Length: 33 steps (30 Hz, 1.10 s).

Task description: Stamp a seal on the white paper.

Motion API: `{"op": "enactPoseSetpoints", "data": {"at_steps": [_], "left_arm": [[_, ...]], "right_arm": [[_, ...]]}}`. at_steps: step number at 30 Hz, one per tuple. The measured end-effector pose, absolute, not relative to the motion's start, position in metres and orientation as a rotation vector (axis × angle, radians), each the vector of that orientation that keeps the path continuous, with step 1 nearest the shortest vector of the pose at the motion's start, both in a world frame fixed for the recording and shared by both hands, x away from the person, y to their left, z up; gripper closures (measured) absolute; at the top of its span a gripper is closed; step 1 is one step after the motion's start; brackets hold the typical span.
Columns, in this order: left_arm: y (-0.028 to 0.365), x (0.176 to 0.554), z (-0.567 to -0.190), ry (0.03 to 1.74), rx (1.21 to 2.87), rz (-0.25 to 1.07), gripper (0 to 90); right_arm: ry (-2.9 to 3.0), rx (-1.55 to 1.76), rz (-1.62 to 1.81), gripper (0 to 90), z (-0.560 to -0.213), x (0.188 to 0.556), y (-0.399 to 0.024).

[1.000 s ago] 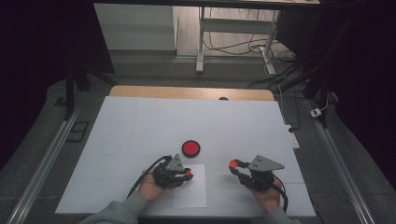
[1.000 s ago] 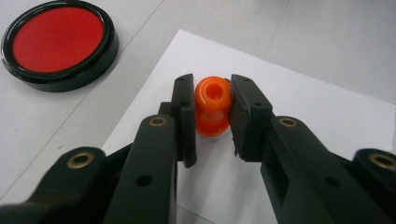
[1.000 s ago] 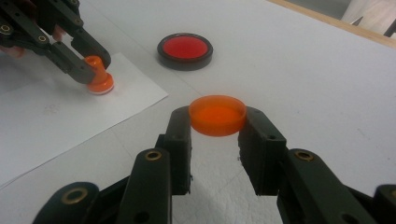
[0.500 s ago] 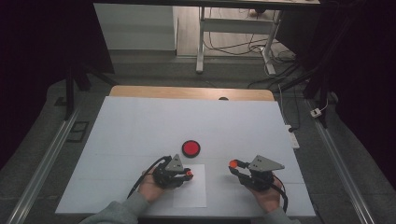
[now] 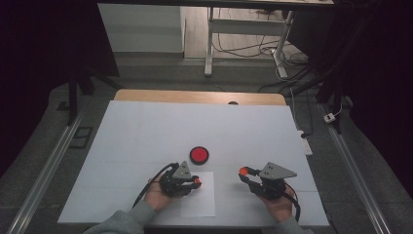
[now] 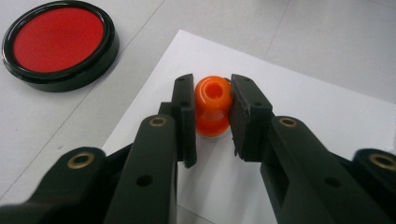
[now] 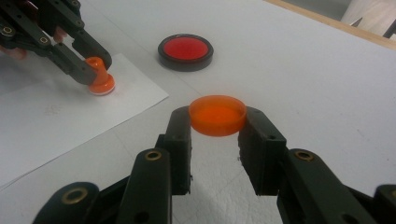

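The left gripper [image 6: 212,114] is clamped on an orange stamp [image 6: 212,106], which sits squarely between its fingertips with its base down on a sheet of white paper [image 6: 303,121] on the bench [image 5: 146,131]. The right gripper [image 7: 217,128] grasps an orange cap [image 7: 217,115] by its rim, holding it above the bare bench, well apart from the stamp. A round red ink pad [image 5: 198,155] lies just beyond the paper, between the two grippers.
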State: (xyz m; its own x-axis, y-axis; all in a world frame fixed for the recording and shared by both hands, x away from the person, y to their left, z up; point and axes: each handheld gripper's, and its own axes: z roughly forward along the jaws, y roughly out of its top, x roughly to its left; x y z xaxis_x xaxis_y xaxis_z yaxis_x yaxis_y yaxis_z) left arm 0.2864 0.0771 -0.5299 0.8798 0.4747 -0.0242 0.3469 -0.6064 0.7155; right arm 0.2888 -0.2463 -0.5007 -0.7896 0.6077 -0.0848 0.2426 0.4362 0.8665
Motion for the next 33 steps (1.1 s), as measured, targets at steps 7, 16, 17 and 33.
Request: {"op": "enactPoseSetpoints", "data": {"at_steps": [7,16,17,33], "left_arm": [[0.077,0.286,-0.530,0.589,2.279,0.217,73.0],[0.087,0.290,-0.516,0.582,2.192,0.238,72.6],[0.090,0.290,-0.512,0.595,2.160,0.241,72.6],[0.118,0.296,-0.488,0.643,1.983,0.143,72.6]], "right_arm": [[2.308,0.722,1.300,64.3,-0.501,0.289,-0.246],[2.303,0.725,1.301,64.3,-0.500,0.289,-0.247],[2.301,0.727,1.305,64.3,-0.500,0.289,-0.247],[2.304,0.721,1.295,64.3,-0.499,0.288,-0.246]]}}
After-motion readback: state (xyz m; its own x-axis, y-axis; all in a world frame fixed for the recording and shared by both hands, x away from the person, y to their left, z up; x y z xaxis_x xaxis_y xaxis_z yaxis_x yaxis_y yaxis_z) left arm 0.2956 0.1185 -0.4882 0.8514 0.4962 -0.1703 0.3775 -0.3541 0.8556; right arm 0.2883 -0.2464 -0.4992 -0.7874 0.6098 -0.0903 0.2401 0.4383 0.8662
